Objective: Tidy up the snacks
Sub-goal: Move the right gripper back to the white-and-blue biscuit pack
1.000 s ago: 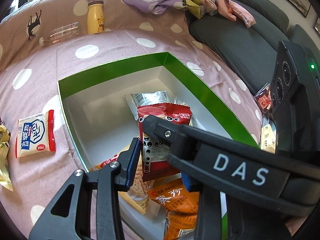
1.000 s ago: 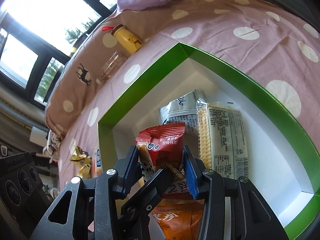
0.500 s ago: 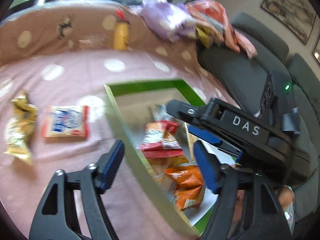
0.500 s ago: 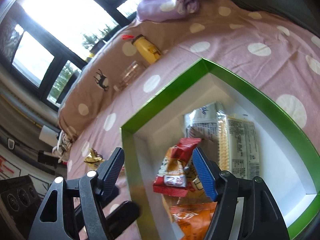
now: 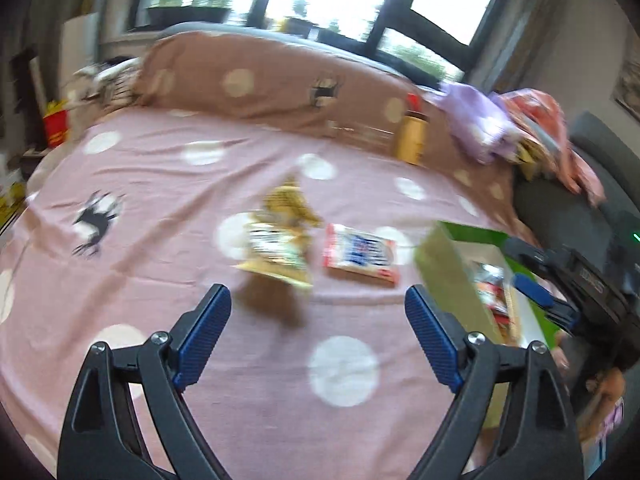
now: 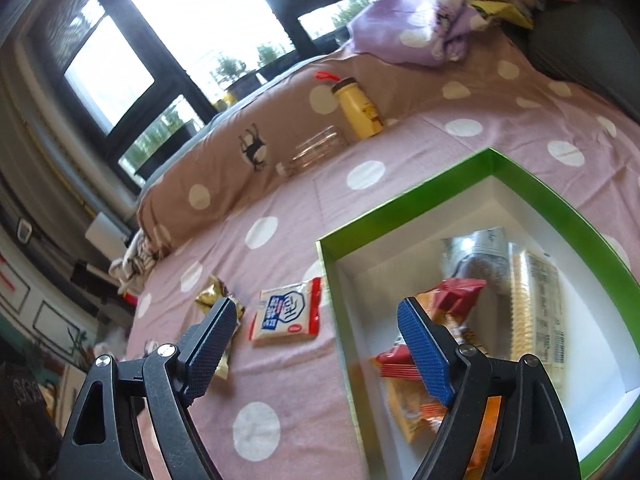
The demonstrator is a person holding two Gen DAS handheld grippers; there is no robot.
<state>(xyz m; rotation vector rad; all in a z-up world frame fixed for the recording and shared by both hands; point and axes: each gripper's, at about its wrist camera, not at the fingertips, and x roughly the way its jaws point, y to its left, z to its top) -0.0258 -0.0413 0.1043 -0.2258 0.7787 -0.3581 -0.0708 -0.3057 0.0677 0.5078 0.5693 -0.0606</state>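
My left gripper (image 5: 316,300) hangs over the pink dotted cloth, its jaws opening with nothing between them. Just ahead of it lie a yellow snack packet (image 5: 280,244) and a white, blue and red cracker packet (image 5: 360,256). The green box (image 5: 444,264) is at the right edge of the left wrist view. My right gripper (image 6: 316,308) straddles the left wall of the green box (image 6: 400,208), its jaws also opening and empty. A red snack packet (image 6: 460,292) lies loose inside the box on orange packets (image 6: 416,408), beside a long biscuit pack (image 6: 536,304) and a silver packet (image 6: 476,256). The cracker packet (image 6: 286,314) and a gold packet (image 6: 212,300) lie outside the box on its left.
A yellow bottle (image 6: 358,108) stands and a clear bottle (image 6: 316,150) lies against the brown dotted pillow at the back. A purple cloth (image 6: 420,36) is piled at the back right by the grey sofa (image 5: 568,208). A red cup (image 5: 54,128) is far left.
Both grippers opened and let go of the red packet, which now lies in the box. The left gripper swung left, out of the box to the loose packets. The right pulled back and up.
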